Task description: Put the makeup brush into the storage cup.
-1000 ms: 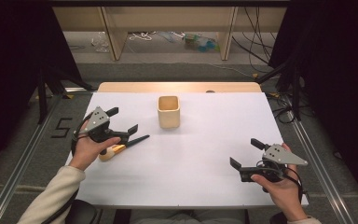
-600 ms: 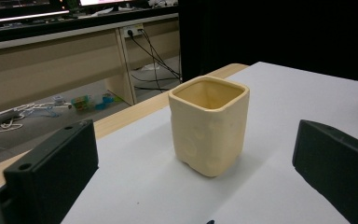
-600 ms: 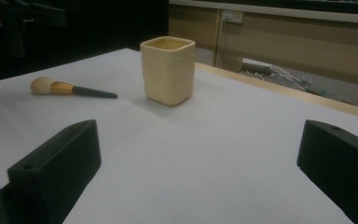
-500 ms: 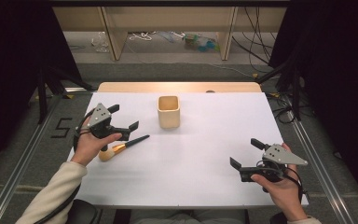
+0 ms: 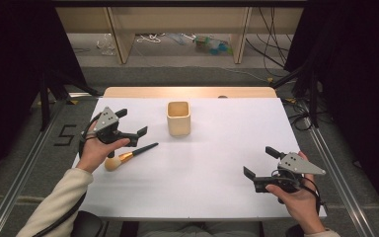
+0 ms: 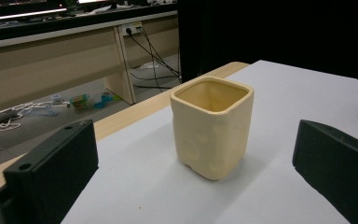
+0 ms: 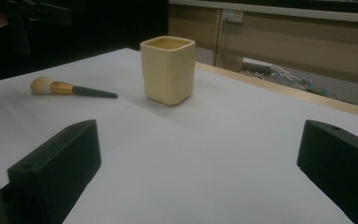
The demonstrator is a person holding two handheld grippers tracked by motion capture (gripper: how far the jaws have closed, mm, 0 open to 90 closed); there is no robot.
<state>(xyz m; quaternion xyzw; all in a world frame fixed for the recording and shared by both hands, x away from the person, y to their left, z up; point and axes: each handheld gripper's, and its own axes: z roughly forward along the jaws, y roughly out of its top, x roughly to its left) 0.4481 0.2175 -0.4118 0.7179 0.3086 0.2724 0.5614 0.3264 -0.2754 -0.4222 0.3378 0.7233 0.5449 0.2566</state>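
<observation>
So there's a cream square cup (image 5: 178, 118) standing upright on the white-covered desk (image 5: 207, 168), toward the far edge, and everything else sits around it. A makeup brush (image 5: 128, 156) lies flat on the desk, near the cup on its left and closer to the person, with the dark handle tip pointing at the cup and the fluffy head away from it.

The left tool (image 5: 129, 129) is held above the desk left of the cup, just above the brush, jaws spread wide with nothing between them. The right tool (image 5: 258, 164) is well apart from the cup, near the front right of the desk, jaws also spread and empty.

The high view gives the whole layout. The left gripper view gets the cup (image 6: 212, 126) up close between its jaws, and you can see the cup's pale yellow inside. The right gripper view catches the cup (image 7: 168, 70) and the brush (image 7: 72, 87) side by side from low down, apart from each other.
</observation>
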